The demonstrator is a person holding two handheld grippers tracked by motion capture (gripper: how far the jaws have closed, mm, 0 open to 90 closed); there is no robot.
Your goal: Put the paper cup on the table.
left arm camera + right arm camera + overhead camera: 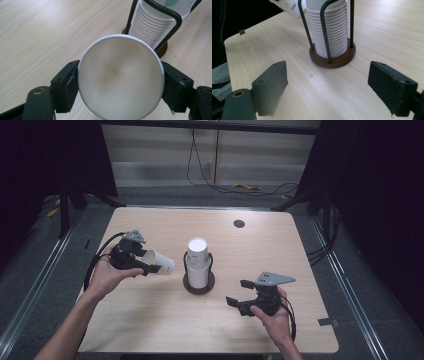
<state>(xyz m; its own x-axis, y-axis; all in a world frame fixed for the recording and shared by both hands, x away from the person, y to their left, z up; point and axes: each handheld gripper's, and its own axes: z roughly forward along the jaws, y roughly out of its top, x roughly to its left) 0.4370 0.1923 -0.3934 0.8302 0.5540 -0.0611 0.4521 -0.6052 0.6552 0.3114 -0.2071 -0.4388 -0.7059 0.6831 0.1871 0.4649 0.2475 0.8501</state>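
Your left gripper is clamped across the rim of a paper cup, held on its side just left of the cup stack in its holder. Keep that squeeze light so the rim stays round, and carry it level. Your right gripper stands with its jaws apart and nothing between them, low over the worktop; keep it back from the holder.

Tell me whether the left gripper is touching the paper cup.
Touching. The left gripper view shows the left gripper with both jaws pressed against the sides of the paper cup.

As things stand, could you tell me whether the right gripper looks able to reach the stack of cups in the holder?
Probably yes: the right gripper is open and empty, facing the stack of cups across bare table.
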